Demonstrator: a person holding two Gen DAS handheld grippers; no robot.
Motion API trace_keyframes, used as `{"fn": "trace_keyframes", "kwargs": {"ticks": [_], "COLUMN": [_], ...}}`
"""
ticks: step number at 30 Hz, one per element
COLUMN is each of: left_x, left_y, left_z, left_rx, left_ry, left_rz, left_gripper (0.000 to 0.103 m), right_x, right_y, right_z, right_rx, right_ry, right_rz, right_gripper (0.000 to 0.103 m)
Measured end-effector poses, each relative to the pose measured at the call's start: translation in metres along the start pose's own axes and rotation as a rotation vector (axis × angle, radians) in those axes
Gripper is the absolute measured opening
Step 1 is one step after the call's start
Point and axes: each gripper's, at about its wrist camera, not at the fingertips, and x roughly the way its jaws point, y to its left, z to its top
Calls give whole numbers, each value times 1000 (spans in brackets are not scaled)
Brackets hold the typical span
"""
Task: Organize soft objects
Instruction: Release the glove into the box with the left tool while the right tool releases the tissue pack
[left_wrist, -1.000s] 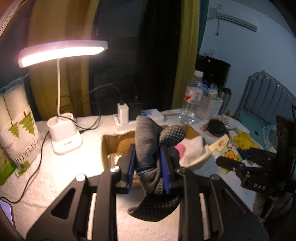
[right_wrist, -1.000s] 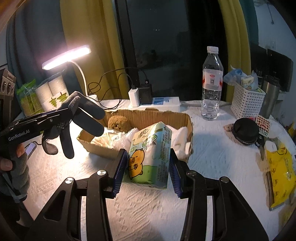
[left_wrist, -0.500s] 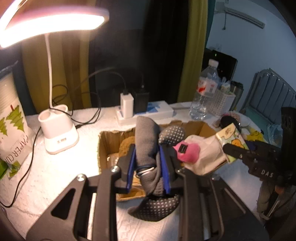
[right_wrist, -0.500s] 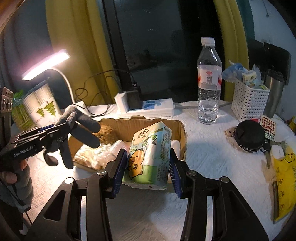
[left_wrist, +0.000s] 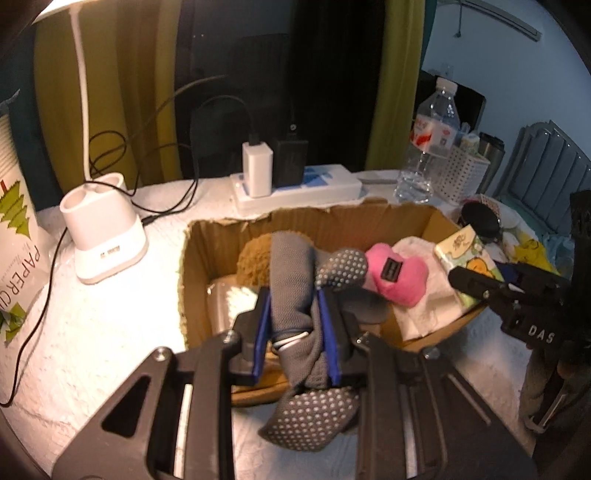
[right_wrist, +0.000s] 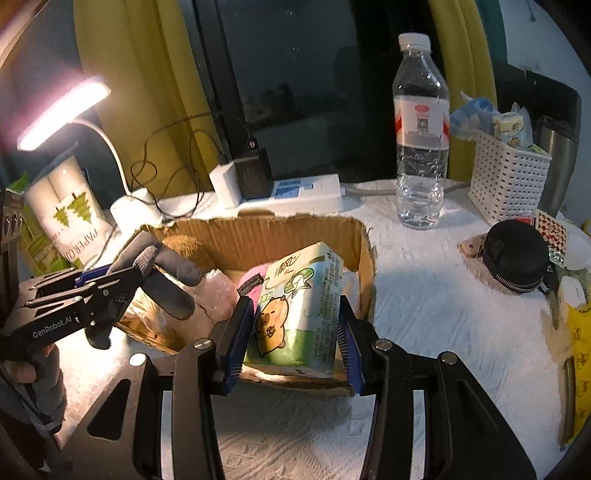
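Note:
My left gripper (left_wrist: 293, 308) is shut on a grey dotted glove (left_wrist: 291, 266) and holds it over the near left part of an open cardboard box (left_wrist: 192, 258). The box holds a pink plush (left_wrist: 391, 273), a brown fuzzy ball (left_wrist: 255, 254) and white paper. My right gripper (right_wrist: 295, 321) is shut on a green-and-white tissue pack (right_wrist: 299, 306) with a cartoon bear, held over the box's near rim (right_wrist: 365, 240). The right gripper with the pack (left_wrist: 467, 251) shows at the box's right edge in the left wrist view. The left gripper with the glove (right_wrist: 159, 269) shows at the left in the right wrist view.
A white desk lamp base (left_wrist: 99, 229) and a paper cup pack (left_wrist: 18, 229) stand left of the box. A power strip with chargers (left_wrist: 295, 184) lies behind it. A water bottle (right_wrist: 421, 147), white basket (right_wrist: 509, 177) and black pouch (right_wrist: 515, 254) stand to the right.
Both grippers have moved forward toward the box. The glove and the tissue pack now hang over its interior; both stay gripped.

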Motion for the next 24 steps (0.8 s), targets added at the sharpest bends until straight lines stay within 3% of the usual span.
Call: {"fn": "trace_keyframes", "kwargs": {"ticks": [13,17,24], "left_x": [9,2,-15], "left_y": [5,6,1], "left_z": [-6,-5,-5], "left_rx": [-23,-35,-35], "left_ry": [39,30,3], "left_rz": [22,26,33], "left_gripper": [35,59,70], "right_x": [5,2,-8], "right_y": [8,11,19], "right_z": [-2,0,3], "right_rx": [-25,-30,-47], "right_ry": [38,29,12], "right_rz": [-48,-44,-48], "right_gripper": [50,60,65]}}
